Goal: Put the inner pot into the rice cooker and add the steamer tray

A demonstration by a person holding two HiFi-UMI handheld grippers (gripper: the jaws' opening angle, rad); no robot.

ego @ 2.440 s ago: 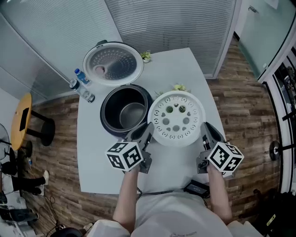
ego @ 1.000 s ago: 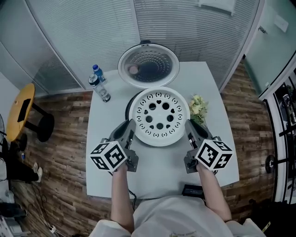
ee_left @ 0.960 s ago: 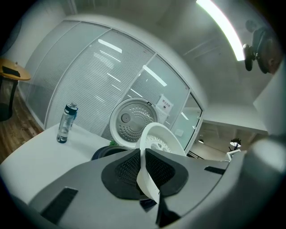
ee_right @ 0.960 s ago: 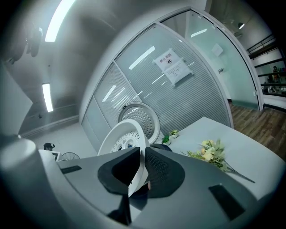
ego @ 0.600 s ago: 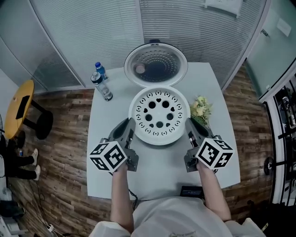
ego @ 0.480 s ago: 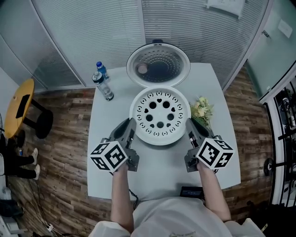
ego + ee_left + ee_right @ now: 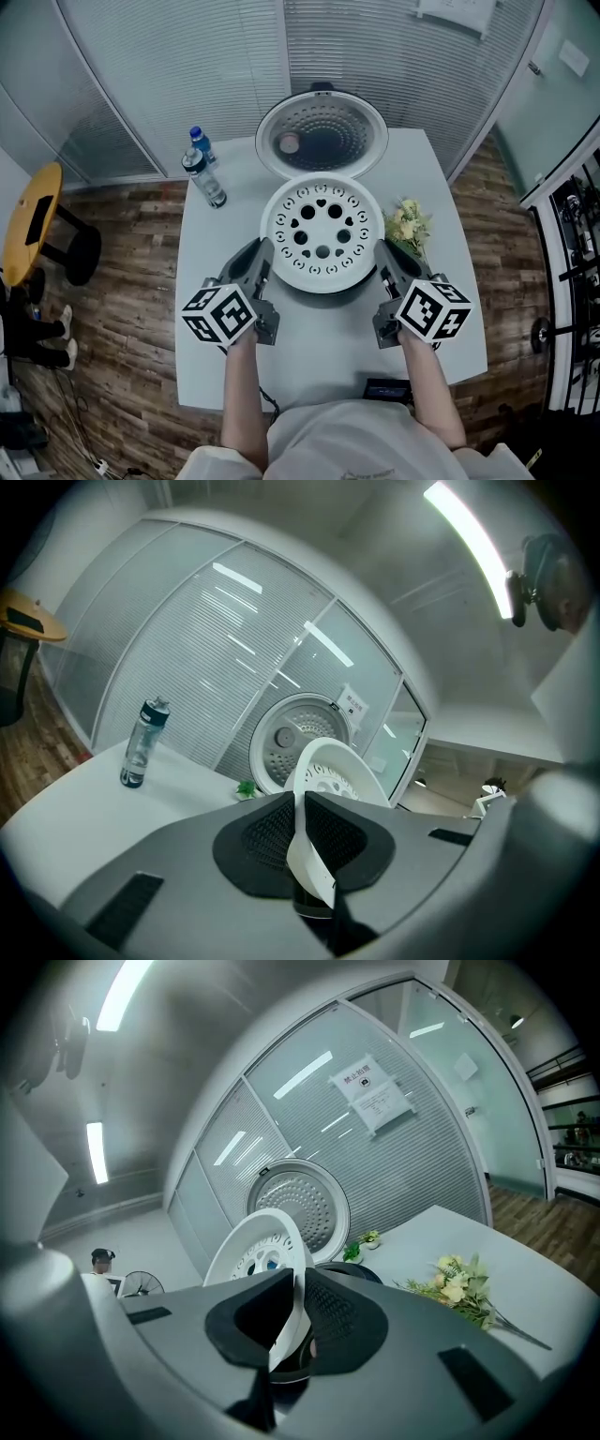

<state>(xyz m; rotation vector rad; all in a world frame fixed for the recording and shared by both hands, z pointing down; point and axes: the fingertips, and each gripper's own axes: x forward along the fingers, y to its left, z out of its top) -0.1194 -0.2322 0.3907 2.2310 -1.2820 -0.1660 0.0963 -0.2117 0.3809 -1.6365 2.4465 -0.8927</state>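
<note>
The white perforated steamer tray point(image 7: 322, 234) hung level over the open rice cooker point(image 7: 352, 1272), hiding its mouth, so the inner pot could not be seen. The left gripper point(image 7: 263, 255) and the right gripper point(image 7: 382, 253) each had their jaws nearly closed, pinching the thin rim on opposite sides of the tray.

The likely risks: with so little rim in each grip, the tray could slip or tilt if one hand dropped faster than the other. Lowered off-centre, it could catch on the cooker's edge and sit crooked. The raised lid point(image 7: 322, 134) stood just behind, and the flowers point(image 7: 405, 225) lay close to the right gripper, where a sideways drift could brush them. The water bottle point(image 7: 204, 175) stood well apart on the bench point(image 7: 319, 356).

Both forearms reached forward from the body, roughly parallel. The grippers angled slightly inward and a little below level, marker cubes facing up.
</note>
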